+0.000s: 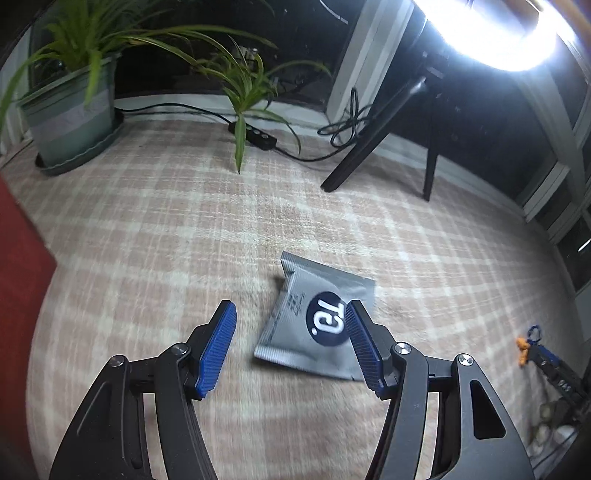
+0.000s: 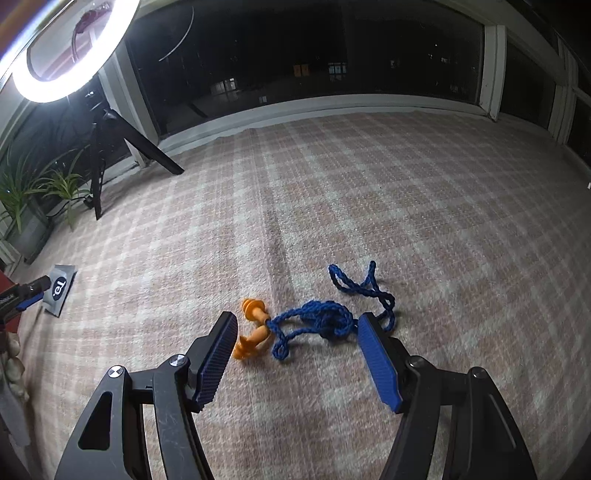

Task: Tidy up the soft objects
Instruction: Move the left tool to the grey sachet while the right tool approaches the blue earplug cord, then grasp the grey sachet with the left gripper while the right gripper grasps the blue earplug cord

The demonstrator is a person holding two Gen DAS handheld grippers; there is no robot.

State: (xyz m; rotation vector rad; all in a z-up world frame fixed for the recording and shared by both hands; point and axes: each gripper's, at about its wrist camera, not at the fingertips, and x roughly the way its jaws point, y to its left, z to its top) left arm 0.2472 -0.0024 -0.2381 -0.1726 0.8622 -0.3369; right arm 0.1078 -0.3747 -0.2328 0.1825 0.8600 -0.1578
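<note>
A grey foil packet (image 1: pixel 314 317) with a dark round logo lies flat on the checked blanket. My left gripper (image 1: pixel 290 314) is open just above it, the right blue pad over the packet's right part, the left pad off its left edge. In the right wrist view, orange earplugs (image 2: pixel 253 328) on a tangled blue cord (image 2: pixel 325 317) lie on the blanket. My right gripper (image 2: pixel 297 323) is open and empty, its jaws either side of them. The packet (image 2: pixel 59 288) shows far left there. The earplugs (image 1: pixel 522 349) show far right in the left wrist view.
A potted plant (image 1: pixel 70 114), a second small plant (image 1: pixel 243 88) and a black power strip (image 1: pixel 253 134) with cables stand at the back. A ring light (image 1: pixel 491 33) on a black tripod (image 1: pixel 428 173) stands by the window. A red object (image 1: pixel 18 251) is at the left.
</note>
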